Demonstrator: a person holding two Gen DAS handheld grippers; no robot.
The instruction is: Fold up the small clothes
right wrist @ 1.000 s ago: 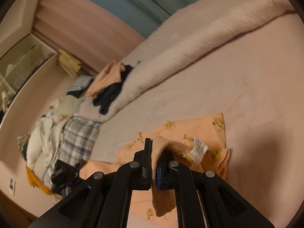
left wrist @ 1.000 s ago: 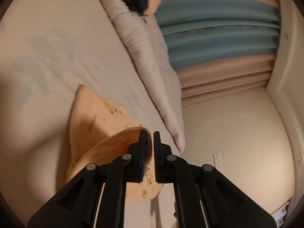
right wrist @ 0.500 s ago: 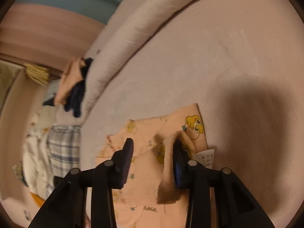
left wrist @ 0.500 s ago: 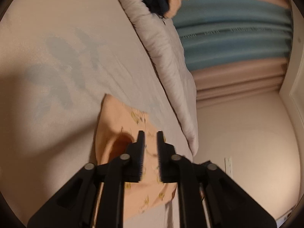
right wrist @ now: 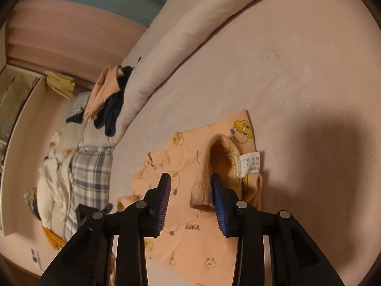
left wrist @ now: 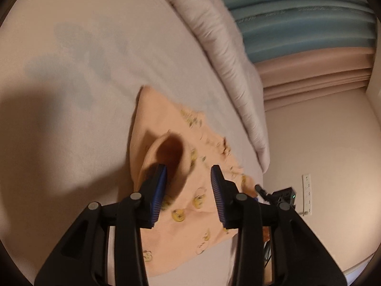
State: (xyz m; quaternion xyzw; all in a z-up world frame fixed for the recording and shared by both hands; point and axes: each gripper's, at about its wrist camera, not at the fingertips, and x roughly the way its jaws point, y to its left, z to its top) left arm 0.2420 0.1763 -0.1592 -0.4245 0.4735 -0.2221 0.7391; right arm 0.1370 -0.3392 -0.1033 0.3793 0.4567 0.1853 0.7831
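Observation:
A small peach garment with yellow cartoon prints [left wrist: 190,205] lies folded over on the pale bed sheet [left wrist: 100,47]. My left gripper [left wrist: 188,183] is open just above it, its left finger touching a raised loop of cloth [left wrist: 171,150]. In the right wrist view the same garment [right wrist: 190,233] lies flat, with a ribbed cuff [right wrist: 204,166] and a white care label [right wrist: 250,164] standing up. My right gripper [right wrist: 190,193] is open, the cuff resting against its right finger.
A rolled pale duvet [left wrist: 228,54] runs along the bed's far side. A pile with peach and navy clothes [right wrist: 107,97] sits on its end, with plaid fabric and white laundry [right wrist: 90,169] beyond. Blue and pink curtains [left wrist: 297,23] and a wall outlet [left wrist: 306,193] lie behind.
Both grippers have opened and let go of the peach garment. The held edges have dropped onto the lower layer, and both grippers have come closer to the bed.

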